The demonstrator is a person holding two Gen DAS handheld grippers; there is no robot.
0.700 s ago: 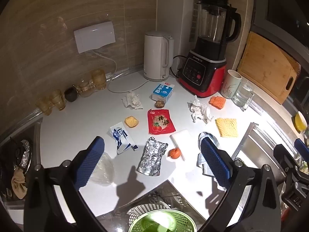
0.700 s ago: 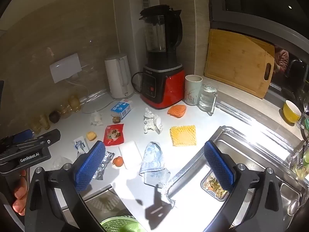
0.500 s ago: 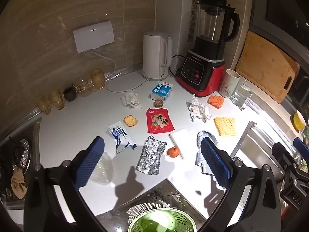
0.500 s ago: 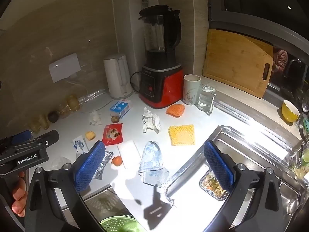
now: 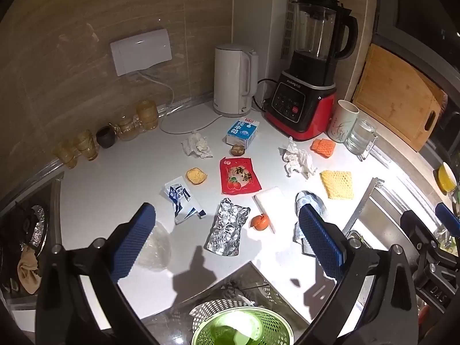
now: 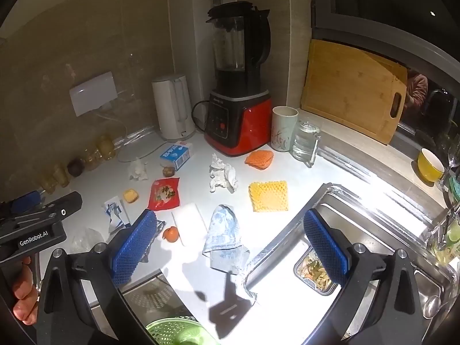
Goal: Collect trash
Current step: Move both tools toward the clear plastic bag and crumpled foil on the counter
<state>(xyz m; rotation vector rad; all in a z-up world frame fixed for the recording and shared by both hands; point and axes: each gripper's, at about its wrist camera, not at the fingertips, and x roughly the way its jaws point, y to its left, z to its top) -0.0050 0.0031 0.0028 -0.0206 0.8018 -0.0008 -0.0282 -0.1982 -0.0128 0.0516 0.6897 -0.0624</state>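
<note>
Nothing looks collected yet: both tongs hang wide open and empty above the white desk (image 5: pixel 95 189), and the litter lies spread over it, so the whole pickup seems left to do. Going from the left of the left wrist view, a crumpled clear plastic bag (image 5: pixel 155 248) lies just beside the left tongs (image 5: pixel 227 243), thin and glossy; then a flattened blue-and-white carton (image 5: pixel 182 199), a small yellow crumbly piece (image 5: pixel 196 176), a wad of white tissue (image 5: pixel 197 146) in the middle, a red glossy snack wrapper (image 5: pixel 238 179), a crinkled silver foil pack (image 5: pixel 228 231) at lower centre, an orange peel (image 5: pixel 260 222), a flat white slab (image 5: pixel 274 202), a second tissue wad (image 5: pixel 297 162), a soft blue-grey cloth (image 5: pixel 312 201) and a yellow foam net (image 5: pixel 337 184) toward the right. A blue milk box (image 5: pixel 241 132) stands near the kettle (image 5: pixel 234 83). The green perforated basket (image 5: pixel 244 329) at the bottom centre is probably the bin; whether it holds any rubbish I cannot tell. In the right wrist view the right tongs (image 6: pixel 230 247) hover between cloth and steel sink (image 6: pixel 373 230) at lower right.
</note>
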